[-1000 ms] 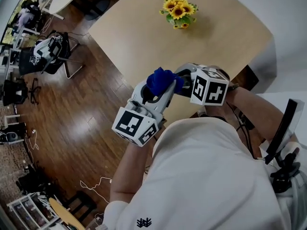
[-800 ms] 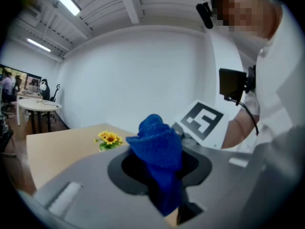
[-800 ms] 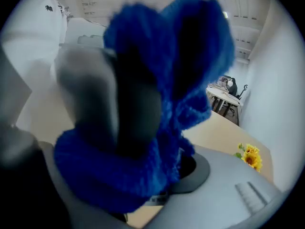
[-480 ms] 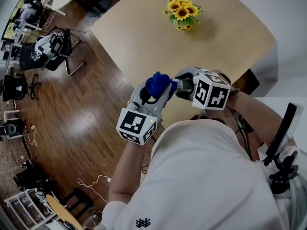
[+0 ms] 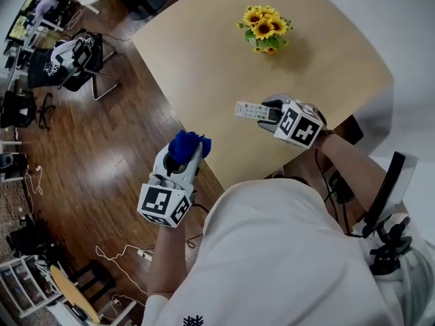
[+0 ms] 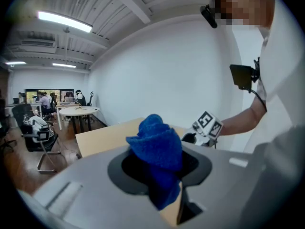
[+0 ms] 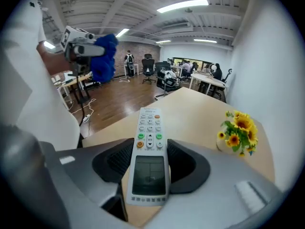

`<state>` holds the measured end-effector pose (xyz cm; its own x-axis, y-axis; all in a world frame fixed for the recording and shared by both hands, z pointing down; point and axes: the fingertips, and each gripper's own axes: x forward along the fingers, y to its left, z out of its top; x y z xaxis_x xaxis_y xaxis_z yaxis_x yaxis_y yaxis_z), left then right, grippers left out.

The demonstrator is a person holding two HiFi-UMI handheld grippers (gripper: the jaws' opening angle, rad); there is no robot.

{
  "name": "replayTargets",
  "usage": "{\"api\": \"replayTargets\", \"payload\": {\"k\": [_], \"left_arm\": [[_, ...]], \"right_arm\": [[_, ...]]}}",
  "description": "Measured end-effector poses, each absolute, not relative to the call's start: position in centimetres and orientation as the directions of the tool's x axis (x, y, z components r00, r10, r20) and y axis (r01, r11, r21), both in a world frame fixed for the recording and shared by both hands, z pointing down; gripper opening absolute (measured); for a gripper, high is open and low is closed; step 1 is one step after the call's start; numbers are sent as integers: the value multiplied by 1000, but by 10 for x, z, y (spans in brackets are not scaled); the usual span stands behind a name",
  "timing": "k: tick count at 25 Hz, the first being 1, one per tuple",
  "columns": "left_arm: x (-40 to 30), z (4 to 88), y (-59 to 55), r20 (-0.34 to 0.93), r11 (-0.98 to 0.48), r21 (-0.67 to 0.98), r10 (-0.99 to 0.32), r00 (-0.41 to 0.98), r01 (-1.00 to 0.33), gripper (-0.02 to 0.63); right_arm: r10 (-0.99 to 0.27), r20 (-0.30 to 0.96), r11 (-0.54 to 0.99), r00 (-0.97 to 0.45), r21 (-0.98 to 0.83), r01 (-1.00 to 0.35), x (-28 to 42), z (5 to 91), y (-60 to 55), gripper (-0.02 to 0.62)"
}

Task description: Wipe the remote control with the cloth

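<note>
A white remote control (image 5: 250,110) (image 7: 150,151) with a dark screen and coloured buttons sticks out from my right gripper (image 5: 270,114) (image 7: 150,162), whose jaws are shut on its screen end, over the near part of the table. A bunched blue cloth (image 5: 186,145) (image 6: 157,147) is clamped in my left gripper (image 5: 182,156) (image 6: 159,168), which hangs left of the table edge over the wooden floor. The two grippers stand well apart. In the right gripper view the left gripper with the cloth (image 7: 102,56) shows at upper left.
A light wooden table (image 5: 204,53) holds a small pot of sunflowers (image 5: 266,29) (image 7: 237,131) at its far side. Dark wooden floor (image 5: 102,161) lies to the left, with office chairs (image 5: 71,63) and cables. A dark monitor (image 5: 387,189) stands at the right.
The two grippers were together, cloth against the remote. They have parted: the left moved down-left off the table with the cloth, and the right sank with the remote now showing in full.
</note>
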<state>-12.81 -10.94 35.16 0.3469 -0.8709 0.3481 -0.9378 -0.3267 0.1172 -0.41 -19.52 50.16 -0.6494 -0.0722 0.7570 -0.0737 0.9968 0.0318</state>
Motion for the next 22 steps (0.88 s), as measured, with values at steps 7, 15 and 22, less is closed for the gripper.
{"api": "replayTargets", "payload": {"k": [7, 15, 22], "left_arm": [[-128, 353, -83, 363, -200, 165, -898, 249, -966, 144], [-125, 353, -62, 428, -55, 155, -896, 117, -986, 144], [-126, 360, -51, 459, 30, 172, -887, 53, -985, 144]], "right_arm": [[-161, 793, 977, -587, 44, -208, -14, 580, -266, 219], [-139, 826, 980, -547, 36, -195, -36, 638, -293, 219], [-123, 835, 981, -537, 18, -195, -45, 659, -288, 219]]}}
